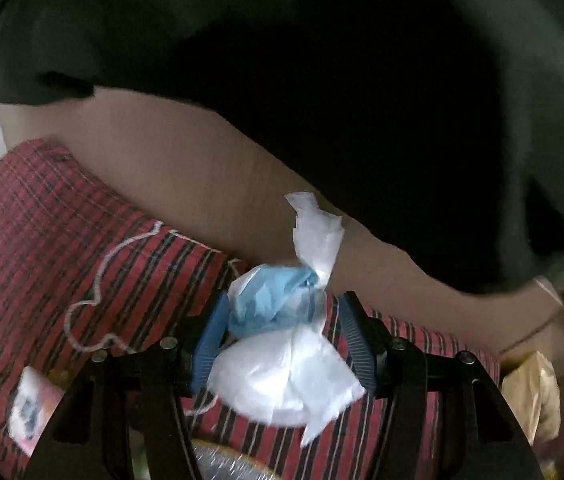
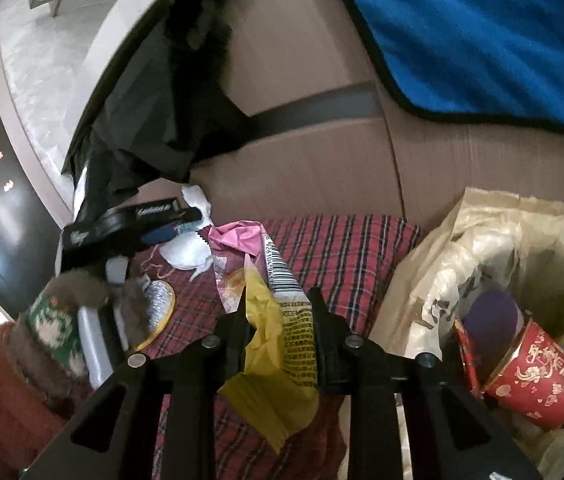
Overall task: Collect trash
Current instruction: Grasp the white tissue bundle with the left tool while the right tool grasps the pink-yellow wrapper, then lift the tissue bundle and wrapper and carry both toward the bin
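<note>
My left gripper (image 1: pixel 282 312) is shut on a crumpled white and blue tissue wad (image 1: pixel 282 344), held above the red plaid cloth (image 1: pixel 61 240). The wad also shows in the right wrist view (image 2: pixel 187 250) with the left gripper (image 2: pixel 129 224) around it. My right gripper (image 2: pixel 279 308) is shut on a yellow and pink snack wrapper (image 2: pixel 282 320) with a barcode, above the same plaid cloth (image 2: pixel 342 248). A paper trash bag (image 2: pixel 482 248) stands open at the right, holding a red paper cup (image 2: pixel 538 376).
A brown cardboard wall (image 2: pixel 314 168) rises behind the cloth, with black fabric (image 2: pixel 153 112) and a blue blanket (image 2: pixel 482 40) draped over it. A foil-lined lid (image 2: pixel 159 308) and a pink packet (image 1: pixel 33 408) lie on the cloth.
</note>
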